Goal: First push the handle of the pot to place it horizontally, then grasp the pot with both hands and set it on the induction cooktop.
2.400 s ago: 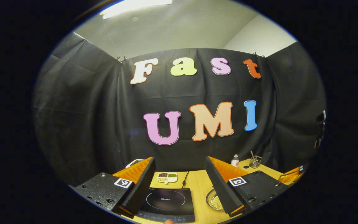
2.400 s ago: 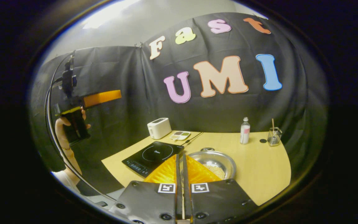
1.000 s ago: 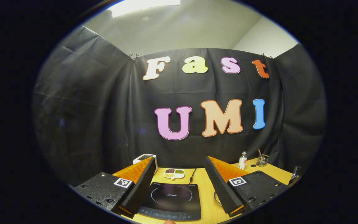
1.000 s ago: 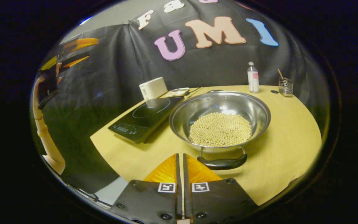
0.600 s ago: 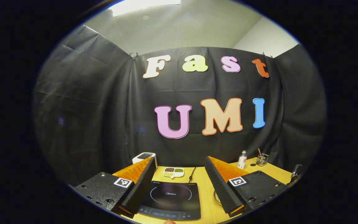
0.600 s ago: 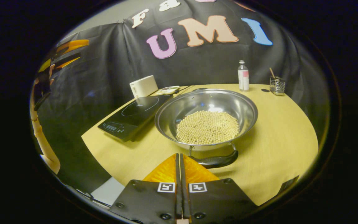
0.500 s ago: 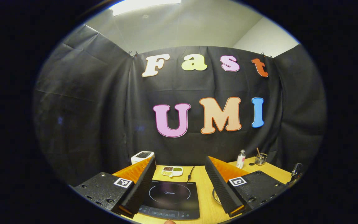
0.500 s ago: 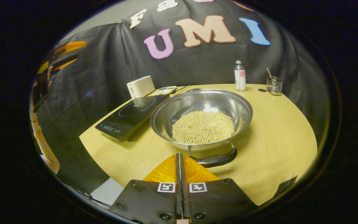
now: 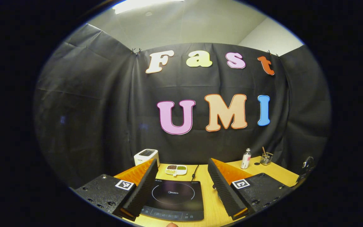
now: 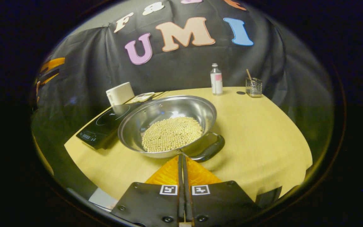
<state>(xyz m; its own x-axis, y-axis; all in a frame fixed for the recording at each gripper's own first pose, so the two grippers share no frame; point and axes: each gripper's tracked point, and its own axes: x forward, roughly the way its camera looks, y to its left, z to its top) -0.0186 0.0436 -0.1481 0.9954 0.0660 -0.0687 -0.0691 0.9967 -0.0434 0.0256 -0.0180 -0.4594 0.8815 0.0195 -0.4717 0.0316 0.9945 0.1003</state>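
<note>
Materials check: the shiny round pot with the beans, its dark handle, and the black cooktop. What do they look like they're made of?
Shiny round pot: looks like polished stainless steel, given the mirror-like glare and reflections on its inner wall.
Dark curved handle: probably black plastic, smooth with a soft sheen; its thin brackets look like metal.
Flat black induction cooktop: top seems glossy glass or ceramic with a printed ring; the casing material can't be told.

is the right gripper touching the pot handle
Touching. In the right gripper view the shut right gripper tips meet the near end of the pot handle, with no table showing between them.
</note>
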